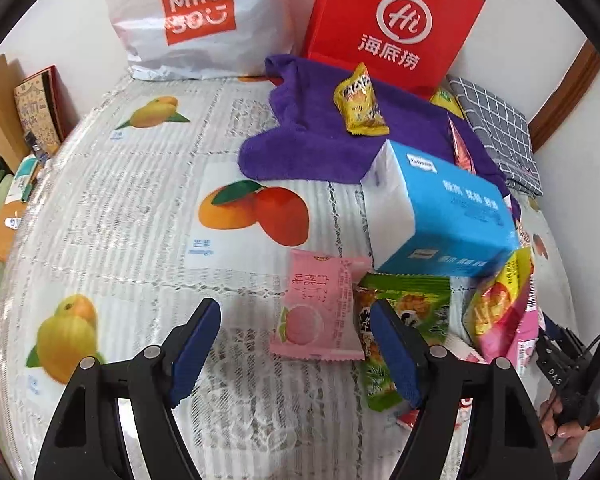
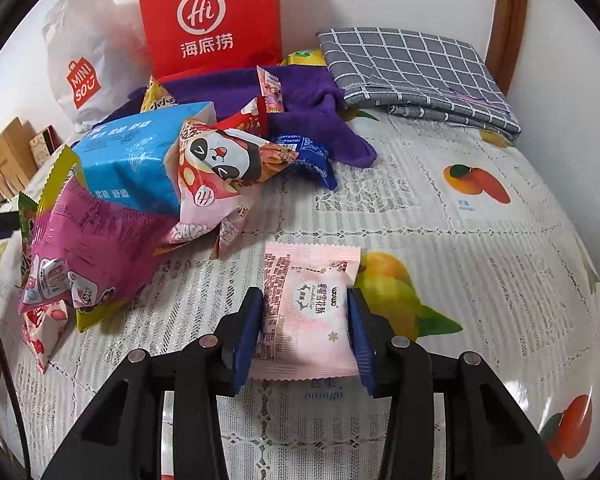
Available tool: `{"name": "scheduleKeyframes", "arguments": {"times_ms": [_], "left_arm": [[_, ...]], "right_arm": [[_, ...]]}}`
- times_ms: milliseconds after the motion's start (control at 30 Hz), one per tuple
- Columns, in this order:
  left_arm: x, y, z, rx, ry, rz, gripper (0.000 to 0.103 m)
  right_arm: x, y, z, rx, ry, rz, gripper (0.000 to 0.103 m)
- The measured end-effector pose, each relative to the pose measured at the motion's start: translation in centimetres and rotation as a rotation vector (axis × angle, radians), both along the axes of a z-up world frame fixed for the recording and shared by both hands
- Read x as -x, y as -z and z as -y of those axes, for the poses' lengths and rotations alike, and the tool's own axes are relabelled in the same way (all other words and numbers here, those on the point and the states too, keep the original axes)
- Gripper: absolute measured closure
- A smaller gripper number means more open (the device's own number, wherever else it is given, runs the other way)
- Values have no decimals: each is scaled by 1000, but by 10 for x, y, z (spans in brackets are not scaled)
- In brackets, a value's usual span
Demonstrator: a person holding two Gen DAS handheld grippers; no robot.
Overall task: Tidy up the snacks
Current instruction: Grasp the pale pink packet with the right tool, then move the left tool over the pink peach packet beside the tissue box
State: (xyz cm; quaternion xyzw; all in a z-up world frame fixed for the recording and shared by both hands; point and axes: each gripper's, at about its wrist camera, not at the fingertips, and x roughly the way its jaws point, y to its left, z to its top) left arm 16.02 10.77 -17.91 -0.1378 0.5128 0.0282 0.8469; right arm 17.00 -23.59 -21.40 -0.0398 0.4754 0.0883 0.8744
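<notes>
My left gripper point(image 1: 296, 344) is open above the table. A pink peach snack packet point(image 1: 322, 308) lies flat between its fingers, nearer the right one. A green snack packet point(image 1: 404, 320) lies partly under the right finger. My right gripper point(image 2: 305, 332) has its blue pads on both sides of a pale pink snowflake-pastry packet point(image 2: 308, 312) that rests on the tablecloth. A pile of snacks lies to its left: a magenta bag point(image 2: 96, 248), a panda packet point(image 2: 224, 168) and a blue tissue pack point(image 2: 136, 156).
A red Haidilao paper bag point(image 1: 392, 24) and a white Miniso bag point(image 1: 196, 16) stand at the back wall. A purple towel point(image 1: 312, 136) carries a yellow snack point(image 1: 360, 102). A folded grey checked cloth point(image 2: 416, 72) lies at the back right. The fruit-print tablecloth point(image 1: 140, 208) covers the table.
</notes>
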Motion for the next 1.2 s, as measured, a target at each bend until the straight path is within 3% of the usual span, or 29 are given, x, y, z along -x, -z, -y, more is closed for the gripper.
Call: {"name": "scheduleKeyframes", "arguments": {"times_ms": [200,367,533,667,833,1200], "left_arm": [[-9,14,12,-20,56,24,33],[-10,22,21,-144,64,71,42],[-8,26,30,-227,74,108,41],[-9,27,27,-188,90,110,34],[-9,29,29,-196,97,107,31],[-7,30,21,-141,90,129,32]], "right_arm": [[0,1,1,-11,0,-2,60],[0,1,-1,6,-3,0,60],[0,1,-2,4,-3,0,59],[0,1,-2,4,-6,0,58],[0,1,-2,3,-6,0,58],[0,2,-2,3,-5,1,58]]}}
